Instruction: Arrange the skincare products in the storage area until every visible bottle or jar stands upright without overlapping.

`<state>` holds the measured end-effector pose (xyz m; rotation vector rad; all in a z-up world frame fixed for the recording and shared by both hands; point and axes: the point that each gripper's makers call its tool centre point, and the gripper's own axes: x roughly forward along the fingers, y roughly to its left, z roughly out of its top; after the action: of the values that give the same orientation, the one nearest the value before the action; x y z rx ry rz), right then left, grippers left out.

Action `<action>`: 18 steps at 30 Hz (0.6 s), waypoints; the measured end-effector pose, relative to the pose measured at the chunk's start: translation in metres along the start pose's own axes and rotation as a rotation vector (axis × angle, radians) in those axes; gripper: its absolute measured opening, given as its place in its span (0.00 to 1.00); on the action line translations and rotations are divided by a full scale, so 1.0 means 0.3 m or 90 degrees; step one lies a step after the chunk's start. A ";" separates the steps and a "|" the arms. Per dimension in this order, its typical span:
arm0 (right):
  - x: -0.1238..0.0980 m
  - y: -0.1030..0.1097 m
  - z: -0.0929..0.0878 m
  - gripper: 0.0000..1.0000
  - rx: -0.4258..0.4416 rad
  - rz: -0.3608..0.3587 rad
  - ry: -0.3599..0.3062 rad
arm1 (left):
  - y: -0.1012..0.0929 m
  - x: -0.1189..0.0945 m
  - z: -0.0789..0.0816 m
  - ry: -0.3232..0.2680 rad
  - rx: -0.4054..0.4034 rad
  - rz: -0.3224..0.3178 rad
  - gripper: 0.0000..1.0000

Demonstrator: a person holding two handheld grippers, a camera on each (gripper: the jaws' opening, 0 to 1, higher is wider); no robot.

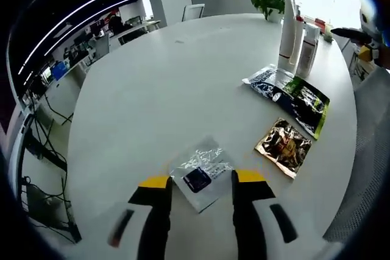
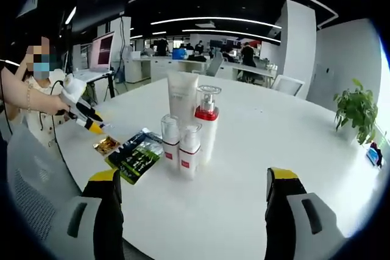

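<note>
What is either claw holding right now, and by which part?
Nothing is held. The left claw is open, its jaws either side of the silver sachet lying on the table. The right claw is open, short of the bottles.

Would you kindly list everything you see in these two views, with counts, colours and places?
Tube: one, white, upright at the back of the bottle cluster.
Pump bottle: one, white with red collar, beside the tube.
Small bottles: two, white with red labels, in front.
Sachets: four, flat on the table; silver between the left jaws, gold, green-black, dark silver.
Table: one, white, round.
Plant: one, green, far edge.
Left gripper: yellow-tipped, open.
Right gripper: yellow-tipped, open.
</note>
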<state>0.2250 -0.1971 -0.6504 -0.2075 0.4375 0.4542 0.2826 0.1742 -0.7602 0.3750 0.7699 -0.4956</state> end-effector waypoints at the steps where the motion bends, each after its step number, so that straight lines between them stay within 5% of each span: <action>1: 0.000 0.001 -0.001 0.99 0.001 0.000 0.000 | 0.003 -0.001 0.001 0.001 -0.001 0.003 0.39; 9: -0.010 0.014 -0.003 0.99 0.004 0.004 -0.003 | -0.028 -0.032 0.003 -0.002 -0.005 0.002 0.40; 18: -0.022 0.017 -0.012 0.99 0.009 0.007 -0.005 | -0.144 -0.055 0.048 -0.028 -0.004 -0.030 0.42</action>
<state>0.2160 -0.1962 -0.6511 -0.1900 0.4335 0.4623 0.2568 0.1364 -0.7447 0.3388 0.7387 -0.5443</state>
